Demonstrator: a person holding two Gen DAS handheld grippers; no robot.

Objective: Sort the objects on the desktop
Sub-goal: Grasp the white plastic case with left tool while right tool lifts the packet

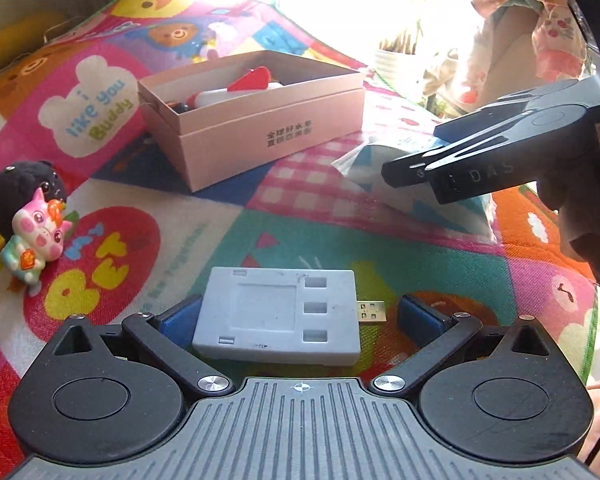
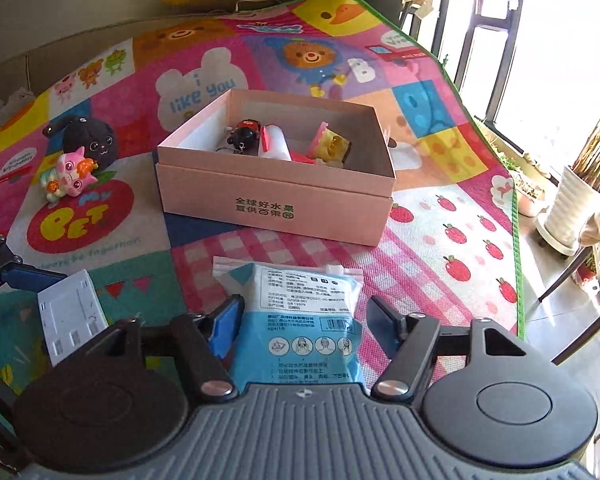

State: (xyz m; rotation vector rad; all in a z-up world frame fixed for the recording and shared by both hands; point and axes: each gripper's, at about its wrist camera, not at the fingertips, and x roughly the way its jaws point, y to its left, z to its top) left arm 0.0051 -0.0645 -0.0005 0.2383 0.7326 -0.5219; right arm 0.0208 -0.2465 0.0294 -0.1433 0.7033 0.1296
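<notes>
A grey USB device [image 1: 278,314] lies on the colourful mat between the open fingers of my left gripper [image 1: 300,316]; neither pad touches it. It also shows in the right wrist view [image 2: 70,314]. A blue and white wipes packet [image 2: 300,320] lies between the open fingers of my right gripper [image 2: 302,320]; the left pad is close to its edge. The right gripper also shows in the left wrist view [image 1: 420,168], over the packet [image 1: 384,176]. A pink open box [image 2: 276,200] holds several small items and stands behind both; it also shows in the left wrist view [image 1: 260,136].
A black plush toy [image 2: 90,140] and a pink pig figure [image 2: 70,178] sit left of the box, also in the left wrist view [image 1: 36,232]. The mat's green edge [image 2: 516,240] runs along the right, with floor, a white plant pot [image 2: 572,208] and chair legs beyond.
</notes>
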